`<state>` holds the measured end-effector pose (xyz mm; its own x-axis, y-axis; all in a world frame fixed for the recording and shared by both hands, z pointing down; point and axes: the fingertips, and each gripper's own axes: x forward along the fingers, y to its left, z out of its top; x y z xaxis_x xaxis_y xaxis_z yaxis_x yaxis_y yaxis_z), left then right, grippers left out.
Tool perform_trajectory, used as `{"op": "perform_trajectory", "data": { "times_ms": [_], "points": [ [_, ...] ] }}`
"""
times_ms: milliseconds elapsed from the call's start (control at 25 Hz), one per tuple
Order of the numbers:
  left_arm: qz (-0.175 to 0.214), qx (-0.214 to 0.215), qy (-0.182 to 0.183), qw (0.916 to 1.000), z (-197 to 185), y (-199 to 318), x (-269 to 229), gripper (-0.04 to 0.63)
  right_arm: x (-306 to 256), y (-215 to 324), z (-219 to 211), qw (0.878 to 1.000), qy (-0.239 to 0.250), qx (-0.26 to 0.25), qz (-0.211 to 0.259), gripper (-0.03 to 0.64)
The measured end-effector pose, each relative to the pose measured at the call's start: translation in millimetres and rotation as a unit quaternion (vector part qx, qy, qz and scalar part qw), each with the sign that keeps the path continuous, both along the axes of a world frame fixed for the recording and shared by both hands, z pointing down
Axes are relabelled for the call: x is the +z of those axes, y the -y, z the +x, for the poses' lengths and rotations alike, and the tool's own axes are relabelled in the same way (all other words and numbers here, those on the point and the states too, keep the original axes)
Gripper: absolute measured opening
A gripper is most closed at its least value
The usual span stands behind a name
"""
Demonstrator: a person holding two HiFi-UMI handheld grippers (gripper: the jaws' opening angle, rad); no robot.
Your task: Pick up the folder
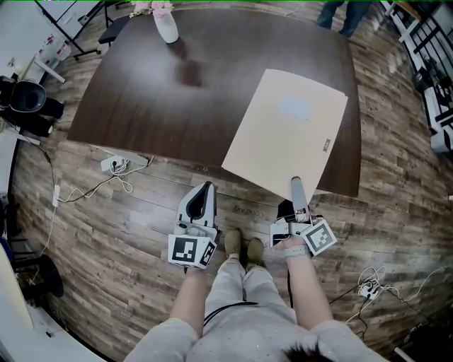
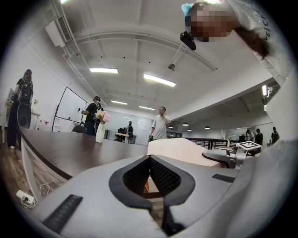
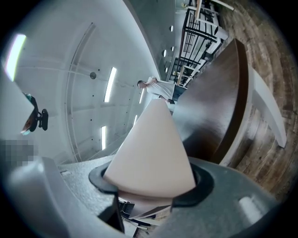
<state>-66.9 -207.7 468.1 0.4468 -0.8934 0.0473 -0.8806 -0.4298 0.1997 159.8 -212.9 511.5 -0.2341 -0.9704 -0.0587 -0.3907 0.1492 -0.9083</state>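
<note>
A large beige folder [image 1: 287,134] lies slanted over the right part of the dark wooden table [image 1: 177,92], and its near edge sticks out past the table's front edge. My right gripper [image 1: 296,182] is shut on that near edge; in the right gripper view the folder [image 3: 151,153] fills the space between the jaws of the gripper [image 3: 151,182]. My left gripper [image 1: 206,187] hangs in front of the table edge, left of the folder, shut and holding nothing. In the left gripper view its tips [image 2: 149,158] meet, with the folder [image 2: 179,146] beyond on the right.
A white vase [image 1: 165,25] with pink flowers stands at the table's far edge. A power strip [image 1: 113,165] and cables lie on the wood floor at left, with more cables [image 1: 368,288] at right. A black chair [image 1: 28,99] stands at far left. People [image 1: 343,14] stand beyond the table.
</note>
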Motion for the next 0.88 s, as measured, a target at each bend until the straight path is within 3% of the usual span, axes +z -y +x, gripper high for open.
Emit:
{"op": "perform_trajectory", "data": {
  "times_ms": [880],
  "points": [
    [0.034,-0.009,0.004,0.9994,-13,-5,-46,-0.002,-73,-7,29,0.995,-0.082,0.007,0.053,0.278]
  ]
}}
